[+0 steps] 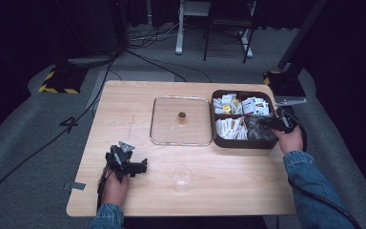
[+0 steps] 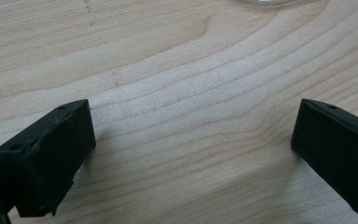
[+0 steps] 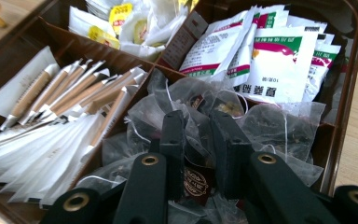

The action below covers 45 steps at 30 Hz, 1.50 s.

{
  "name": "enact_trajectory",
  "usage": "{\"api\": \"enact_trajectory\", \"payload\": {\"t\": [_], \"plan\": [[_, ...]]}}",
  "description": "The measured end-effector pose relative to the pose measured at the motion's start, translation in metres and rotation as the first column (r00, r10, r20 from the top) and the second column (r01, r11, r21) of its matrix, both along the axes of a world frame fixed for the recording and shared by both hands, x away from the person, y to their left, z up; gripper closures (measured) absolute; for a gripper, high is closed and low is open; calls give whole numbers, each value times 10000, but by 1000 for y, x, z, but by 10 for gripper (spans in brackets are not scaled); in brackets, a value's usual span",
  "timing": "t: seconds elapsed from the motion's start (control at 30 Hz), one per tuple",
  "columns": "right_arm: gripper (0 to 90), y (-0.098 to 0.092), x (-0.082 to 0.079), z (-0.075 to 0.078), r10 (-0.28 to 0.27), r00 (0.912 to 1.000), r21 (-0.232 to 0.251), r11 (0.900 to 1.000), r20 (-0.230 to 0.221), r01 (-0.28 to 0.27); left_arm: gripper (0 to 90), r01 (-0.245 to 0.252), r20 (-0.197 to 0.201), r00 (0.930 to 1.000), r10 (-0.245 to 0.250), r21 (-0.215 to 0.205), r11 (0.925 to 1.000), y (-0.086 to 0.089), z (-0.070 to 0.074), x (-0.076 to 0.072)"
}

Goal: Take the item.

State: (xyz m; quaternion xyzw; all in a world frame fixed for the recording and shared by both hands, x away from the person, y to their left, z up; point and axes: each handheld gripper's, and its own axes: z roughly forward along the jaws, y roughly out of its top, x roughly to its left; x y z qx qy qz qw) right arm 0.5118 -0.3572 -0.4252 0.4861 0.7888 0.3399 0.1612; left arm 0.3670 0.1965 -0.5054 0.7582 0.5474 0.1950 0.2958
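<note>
Tea bag [image 3: 200,154]: in box [image 3: 340,140], near-right compartment. Light, soft, crinkly mesh, likely tearable; best pinched at its middle. Right gripper [image 3: 199,149] clamped on it. Left gripper [image 2: 191,149] apart, over table [image 2: 177,70].

The right gripper [image 3: 198,140] is black with brass-coloured rivets, and between its fingers [image 3: 172,135] sits a clear tea bag [image 3: 200,179] with dark brown contents and a dark tag printed in gold. Just beyond the fingertips lie white sachets [image 3: 279,60] banded green and magenta. To the fingers' left are white sticks [image 3: 60,100] with tan stripes, and farther off, white packets [image 3: 121,18] with yellow labels. The box [image 3: 349,60] is dark brown. The left gripper [image 2: 193,135] is matte black, and pale, wavy-grained wood shows on the table [image 2: 191,70] between its fingers.
</note>
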Motion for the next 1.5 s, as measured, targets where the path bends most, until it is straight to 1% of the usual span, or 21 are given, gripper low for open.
{"api": "enact_trajectory", "payload": {"t": [0.2,0.23,0.43,0.47,0.5,0.57,0.6,0.73,0.87,1.07,1.1,1.13,1.17,1.2,1.23,1.3,1.37,1.4,1.43,1.47,1.5], "plan": [[759,-1,-4,7,99,9997,309,9995,228,-106,0,10,3,10000,-10,19,10000,0,0,0],[759,-2,-7,12,144,9993,450,9989,340,-160,0,8,4,10000,-8,18,10000,0,0,0],[760,-5,-14,26,325,9975,1126,9929,624,-394,0,8,2,10000,-8,17,10000,0,0,0],[760,-5,-14,26,325,9975,1126,9929,624,-394,0,8,2,10000,-8,17,10000,0,0,0],[760,-4,-17,32,458,9964,1379,9889,710,-553,0,10,1,10000,-10,22,10000,0,0,0],[760,-4,-19,35,533,9954,1429,9876,790,-643,0,2,0,10000,-2,4,10000,0,0,0],[760,-1,-24,41,740,9931,1583,9835,908,-878,0,11,4,10000,-11,22,10000,0,0,0],[760,3,-34,54,1097,9875,1668,9777,1130,-1277,0,-24,1,10000,24,15,10000,0,0,0],[760,8,-46,66,1531,9765,1815,9668,1517,-1798,0,-100,-4,9999,100,-6,9999,-1,0,0],[760,18,-62,78,2119,9616,1682,9558,1742,-2411,0,-154,10,9999,154,-3,9999,-2,0,0],[760,18,-62,78,2119,9616,1682,9558,1742,-2411,0,-154,10,9999,154,-3,9999,-2,0,0],[760,22,-67,81,2290,9563,1703,9505,1820,-2600,0,-193,29,9998,193,5,9998,-2,0,1],[760,24,-68,82,2338,9547,1740,9482,1841,-2657,0,-188,13,9998,188,22,9998,-2,0,1],[760,24,-68,82,2338,9547,1740,9482,1841,-2657,0,-188,13,9998,188,22,9998,-2,0,1],[760,29,-73,85,2521,9493,1762,9421,1879,-2851,0,-214,1,9998,214,-19,9998,-3,0,1],[760,34,-77,87,2737,9434,1735,9361,1874,-3060,0,-210,8,9998,210,-27,9998,-3,0,1],[761,42,-83,90,3030,9345,1550,9302,1868,-3326,0,-212,4,9998,212,-6,9998,-2,0,0],[761,42,-83,90,3030,9345,1550,9302,1868,-3326,0,-212,4,9998,212,-6,9998,-2,0,0],[762,51,-90,94,3354,9216,1319,9222,1955,-3636,0,-205,6,9998,205,-15,9998,-2,0,1],[761,54,-93,95,3452,9169,1296,9183,2001,-3740,0,-205,6,9998,205,-15,9998,-2,0,1],[761,54,-93,95,3452,9169,1296,9183,2001,-3740,0,-205,6,9998,205,-13,9998,-2,0,1]]}}
